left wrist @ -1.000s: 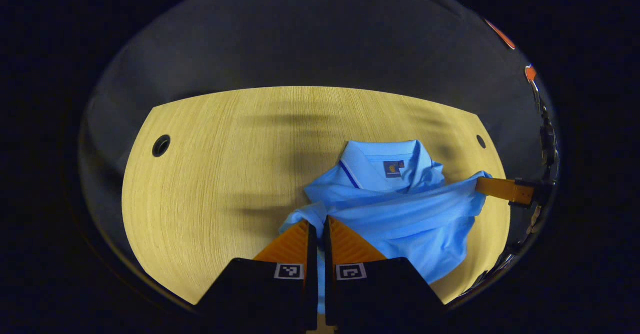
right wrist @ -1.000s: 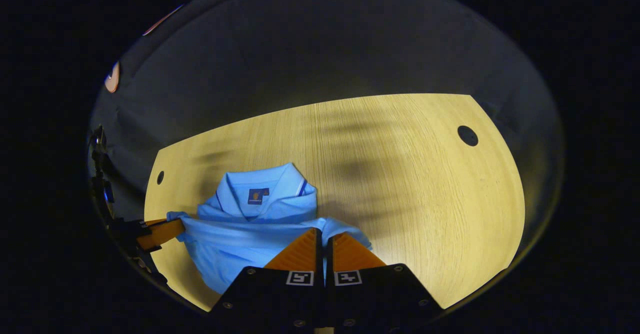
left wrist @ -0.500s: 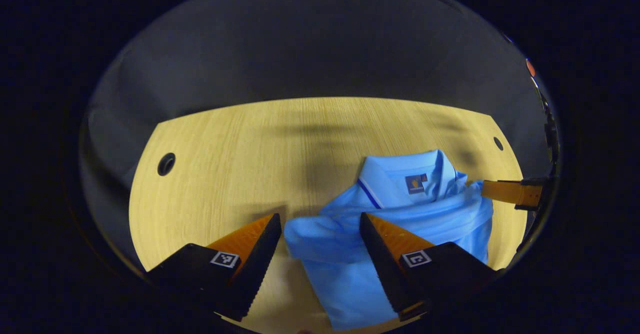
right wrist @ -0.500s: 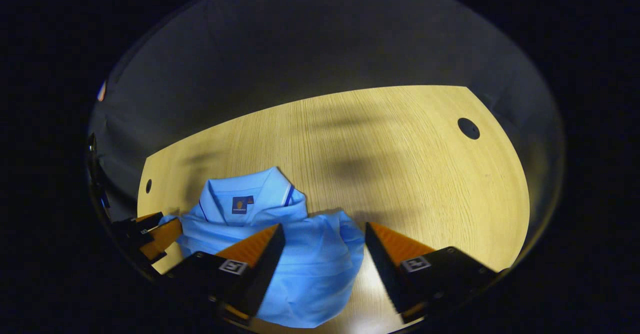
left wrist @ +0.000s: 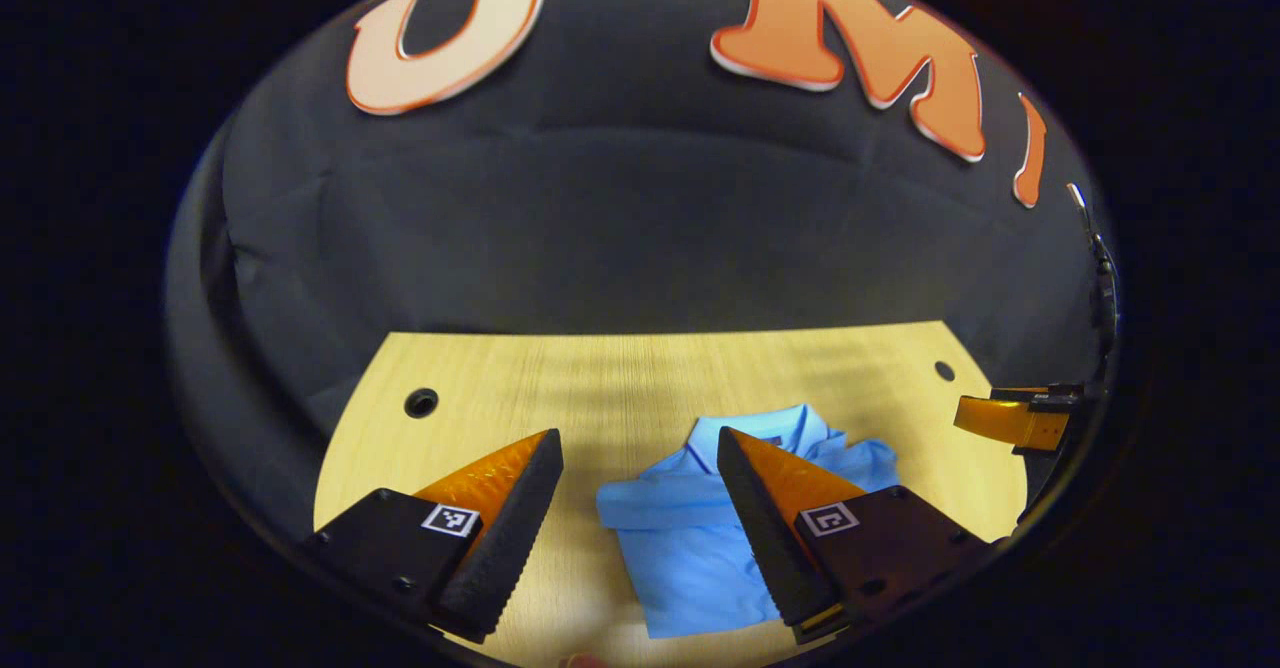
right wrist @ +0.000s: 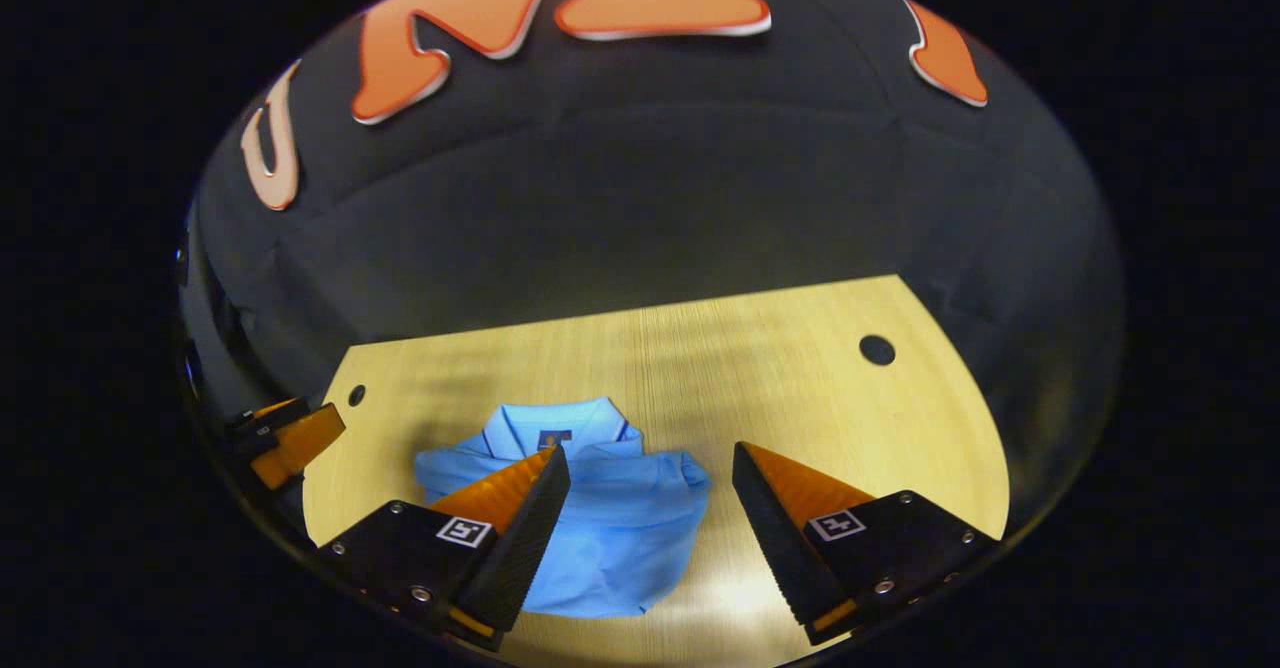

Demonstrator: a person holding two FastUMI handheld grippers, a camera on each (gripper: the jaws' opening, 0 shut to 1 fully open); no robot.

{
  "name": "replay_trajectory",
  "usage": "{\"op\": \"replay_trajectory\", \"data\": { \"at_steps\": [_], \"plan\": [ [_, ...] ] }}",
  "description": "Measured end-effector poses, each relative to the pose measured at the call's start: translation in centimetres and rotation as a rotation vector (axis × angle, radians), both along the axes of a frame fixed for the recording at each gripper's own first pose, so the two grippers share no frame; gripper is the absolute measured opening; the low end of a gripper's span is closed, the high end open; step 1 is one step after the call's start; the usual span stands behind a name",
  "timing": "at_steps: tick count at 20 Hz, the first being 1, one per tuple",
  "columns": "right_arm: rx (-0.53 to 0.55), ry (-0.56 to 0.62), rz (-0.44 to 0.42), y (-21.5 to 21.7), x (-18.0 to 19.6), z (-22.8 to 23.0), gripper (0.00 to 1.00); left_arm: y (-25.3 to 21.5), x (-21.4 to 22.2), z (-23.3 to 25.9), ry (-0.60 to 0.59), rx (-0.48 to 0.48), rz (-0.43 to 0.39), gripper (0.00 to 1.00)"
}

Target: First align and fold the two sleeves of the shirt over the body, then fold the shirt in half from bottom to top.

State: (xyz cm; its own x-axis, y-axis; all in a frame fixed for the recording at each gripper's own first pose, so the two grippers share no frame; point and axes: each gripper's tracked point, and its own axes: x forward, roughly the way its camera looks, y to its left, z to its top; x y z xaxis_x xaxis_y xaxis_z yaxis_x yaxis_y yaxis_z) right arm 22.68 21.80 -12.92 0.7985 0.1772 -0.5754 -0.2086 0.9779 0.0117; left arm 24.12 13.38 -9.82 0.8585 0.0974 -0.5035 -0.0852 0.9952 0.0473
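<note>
the shirt [left wrist: 690,538] lies folded on the table [left wrist: 600,388], collar at the far end, the doubled-over body toward the near edge — a light blue bundle with some wrinkles near the collar. the left gripper [left wrist: 640,518] hangs above the table with its jaws wide apart, gripping nothing; the shirt shows between its fingers. in the right gripper view the right gripper [right wrist: 650,528] is likewise spread open and clear of the cloth — the shirt [right wrist: 600,518] sits between and behind its fingers. each view catches the other gripper off at the side, well apart from the shirt. two round holes mark the table's far corners.
</note>
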Motion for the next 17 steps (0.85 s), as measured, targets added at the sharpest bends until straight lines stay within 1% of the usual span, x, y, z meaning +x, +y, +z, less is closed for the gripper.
{"op": "replay_trajectory", "data": {
  "at_steps": [2,4,6,8,9,10,12,14,17],
  "plan": [
    [0.018,-0.074,0.026,-0.2,-2.6,3.5,0.99,-0.2,-2.8,4.3,-0.093,-0.002,0.007,1.0],
    [0.051,-0.116,0.05,-0.1,-5.4,6.4,0.99,0.1,-5.6,8.0,-0.195,0.028,0.031,1.0],
    [0.08,-0.158,0.064,-0.3,-8.1,8.5,0.99,0.1,-8.8,10.3,-0.279,0.03,0.05,1.0],
    [0.066,-0.234,0.075,-1.1,-10.7,11.2,0.98,-0.1,-11.1,12.4,-0.359,0.026,0.035,1.0],
    [0.057,-0.274,0.084,-1.2,-11.8,11.9,0.98,0.0,-11.9,13.0,-0.38,0.034,0.028,1.0],
    [0.052,-0.31,0.098,-1.0,-12.9,12.6,0.99,0.2,-12.9,13.3,-0.385,0.039,0.039,1.0],
    [0.056,-0.354,0.109,-0.9,-15.3,13.6,0.98,0.3,-15.0,13.7,-0.385,0.015,0.047,1.0],
    [0.064,-0.392,0.093,-1.4,-17.0,14.2,0.99,0.5,-17.1,14.5,-0.416,0.005,0.039,0.99],
    [0.083,-0.42,0.049,-1.8,-19.5,14.4,0.98,1.2,-19.6,15.1,-0.43,0.064,0.019,1.0]
  ]
}}
